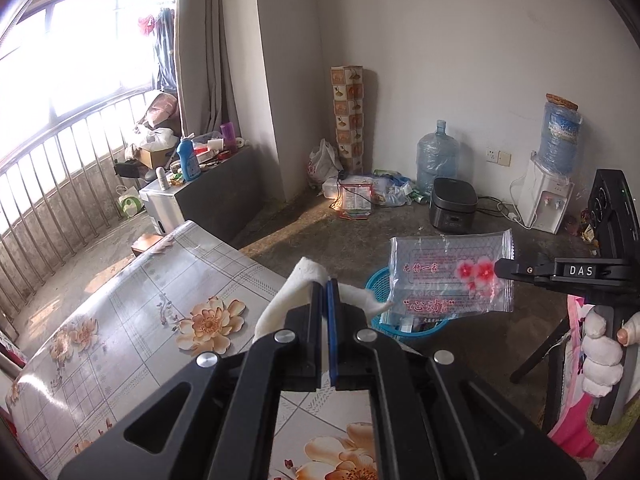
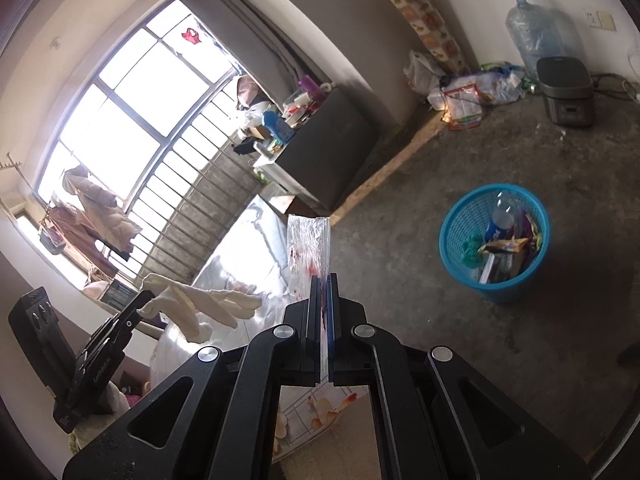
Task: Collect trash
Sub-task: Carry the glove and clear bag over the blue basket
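The left hand-held gripper point(image 1: 329, 292) is closed on a crumpled white tissue point(image 1: 298, 280), which sticks out on both sides of the pinched fingers. It is held in the air above the near corner of the counter point(image 1: 120, 300), which is covered with a flower-patterned cloth.

The right hand-held gripper point(image 2: 325, 284) is closed on the edge of a clear plastic wrapper point(image 2: 308, 240) with red flowers and red lettering printed on it. In the left wrist view the wrapper point(image 1: 448, 276) hangs flat from the gripper tip, in the air beyond the counter edge and in front of the blue wastebasket point(image 1: 378, 288).

The wastebasket point(image 2: 494, 240) stands on the bare concrete floor point(image 2: 400, 280), apart from the counter. It already holds a plastic bottle point(image 2: 500, 212), snack packets and other litter.

A gloved hand point(image 1: 602, 344) holds the grip of the right gripper.

Further back along the wall stand a dark rice cooker point(image 1: 454, 204), a large water jug point(image 1: 436, 156) and a white water dispenser point(image 1: 544, 196). Loose bags and packets lie in the corner beside a patterned roll point(image 1: 348, 116).
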`<state>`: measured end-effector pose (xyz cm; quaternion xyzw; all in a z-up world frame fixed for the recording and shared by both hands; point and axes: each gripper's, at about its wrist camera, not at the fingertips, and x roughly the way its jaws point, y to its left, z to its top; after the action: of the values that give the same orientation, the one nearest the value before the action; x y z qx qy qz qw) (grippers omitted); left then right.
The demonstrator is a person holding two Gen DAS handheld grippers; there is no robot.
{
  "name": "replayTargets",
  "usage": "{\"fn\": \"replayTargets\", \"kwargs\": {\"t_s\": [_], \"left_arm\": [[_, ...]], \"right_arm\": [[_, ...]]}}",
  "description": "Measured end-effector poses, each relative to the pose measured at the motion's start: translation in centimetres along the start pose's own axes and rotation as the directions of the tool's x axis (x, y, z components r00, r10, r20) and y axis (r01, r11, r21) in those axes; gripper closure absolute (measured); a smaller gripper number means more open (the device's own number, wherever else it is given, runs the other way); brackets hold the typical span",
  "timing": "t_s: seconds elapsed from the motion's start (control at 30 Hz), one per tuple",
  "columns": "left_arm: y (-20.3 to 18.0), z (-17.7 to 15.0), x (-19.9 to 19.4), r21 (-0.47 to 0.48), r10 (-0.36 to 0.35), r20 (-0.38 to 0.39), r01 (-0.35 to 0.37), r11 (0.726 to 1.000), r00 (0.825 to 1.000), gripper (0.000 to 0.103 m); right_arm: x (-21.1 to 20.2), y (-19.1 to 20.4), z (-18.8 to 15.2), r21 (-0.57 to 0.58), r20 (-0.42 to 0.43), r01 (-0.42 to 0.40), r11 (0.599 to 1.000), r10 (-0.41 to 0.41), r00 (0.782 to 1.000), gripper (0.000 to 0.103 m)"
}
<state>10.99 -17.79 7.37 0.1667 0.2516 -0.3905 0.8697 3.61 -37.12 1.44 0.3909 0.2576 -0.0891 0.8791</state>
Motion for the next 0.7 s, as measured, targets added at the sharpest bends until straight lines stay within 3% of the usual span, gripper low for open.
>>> {"fn": "replayTargets", "kwargs": {"t_s": [0.7], "left_arm": [[-7.9,4.5,6.1,0.186,-0.055,-0.007,0.055,0.981,0.998,0.101]], "right_arm": [[-1.7,-6.4,2.5,0.121,0.084,0.064,0.991,-0.075,0.994,0.102]]}}
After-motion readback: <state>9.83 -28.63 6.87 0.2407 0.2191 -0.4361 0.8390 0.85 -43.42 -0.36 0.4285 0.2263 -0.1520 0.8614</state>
